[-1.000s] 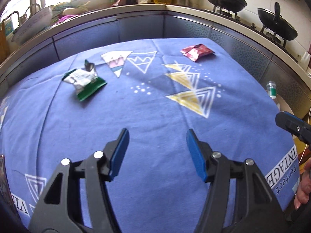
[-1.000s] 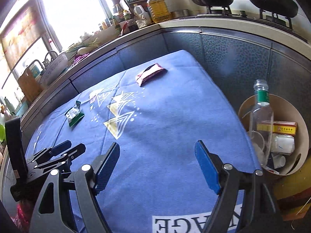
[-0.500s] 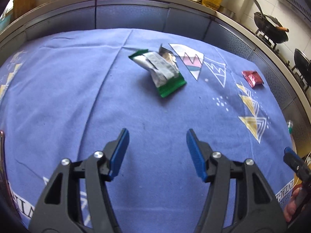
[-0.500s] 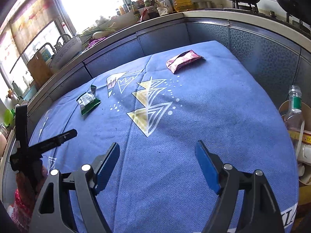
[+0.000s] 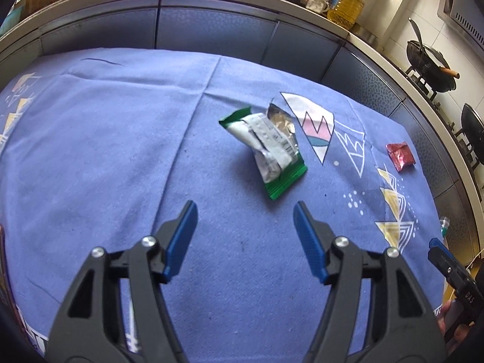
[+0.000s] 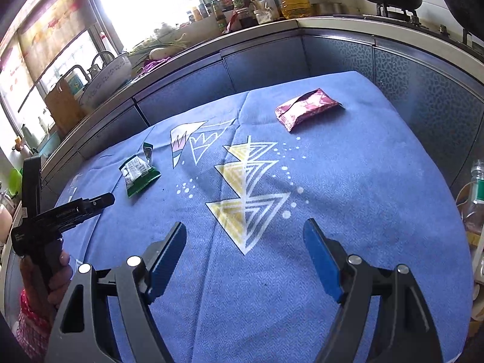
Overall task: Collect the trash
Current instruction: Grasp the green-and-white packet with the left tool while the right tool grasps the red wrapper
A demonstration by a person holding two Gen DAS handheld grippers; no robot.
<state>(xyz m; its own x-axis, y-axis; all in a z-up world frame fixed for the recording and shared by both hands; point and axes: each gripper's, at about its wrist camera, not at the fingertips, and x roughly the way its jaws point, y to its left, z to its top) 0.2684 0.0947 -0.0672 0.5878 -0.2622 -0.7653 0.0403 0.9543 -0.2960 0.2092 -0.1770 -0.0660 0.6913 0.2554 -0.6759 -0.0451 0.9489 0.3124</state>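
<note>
Green-and-silver foil wrapper [image 5: 266, 145] lies crumpled on the blue tablecloth [image 5: 106, 151], beside its pink-and-white triangle print. Judged light, thin, crackly and slippery; grip the raised crumpled middle, not the flat edge. Left gripper [image 5: 245, 224], just short of the wrapper, has been widening, nothing between its jaws. Right gripper [image 6: 245, 251] stands open, empty, well away.

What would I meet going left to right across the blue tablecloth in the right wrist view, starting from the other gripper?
left gripper → green and white wrapper → pink-and-white triangle print → stack of yellow triangle prints → pink foil packet → clear plastic bottle past the cloth's right edge.
</note>
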